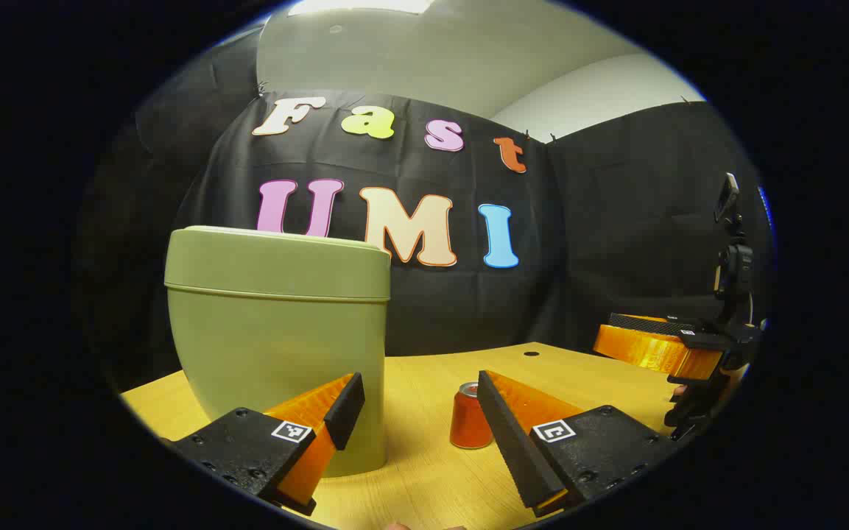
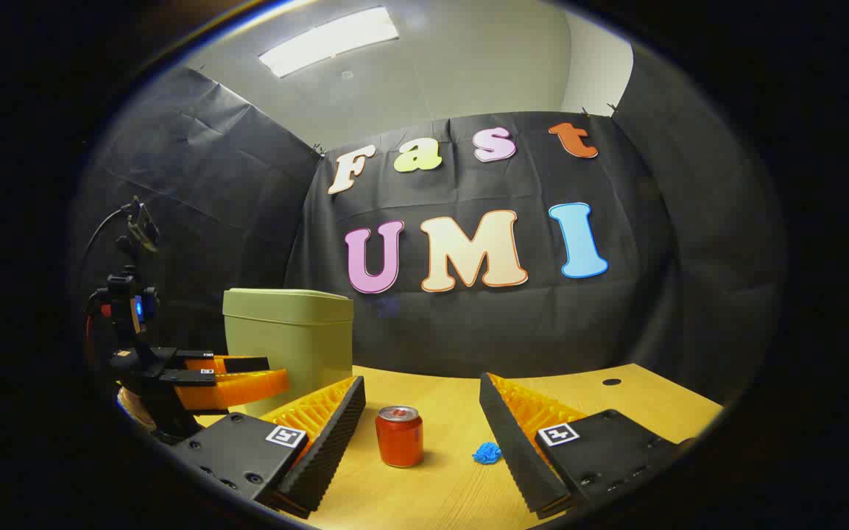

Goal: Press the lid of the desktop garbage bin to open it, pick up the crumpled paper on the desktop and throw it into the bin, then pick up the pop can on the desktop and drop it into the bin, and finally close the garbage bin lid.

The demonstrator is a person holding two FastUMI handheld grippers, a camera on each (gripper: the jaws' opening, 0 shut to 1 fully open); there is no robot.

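The green desktop bin stands upright on the wooden table with its lid down. My left gripper is open right in front of it, with one finger overlapping the bin's lower wall. The red pop can stands upright just behind the other finger. In the right gripper view the can stands between the open fingers of my right gripper, a little ahead of them. Blue crumpled paper lies on the table by the right finger. The bin is at the left, behind the left gripper.
The right gripper and the hand holding it sit at the right of the left gripper view. Black cloth walls close off the table's back and sides. A small cable hole is in the tabletop near the far right corner.
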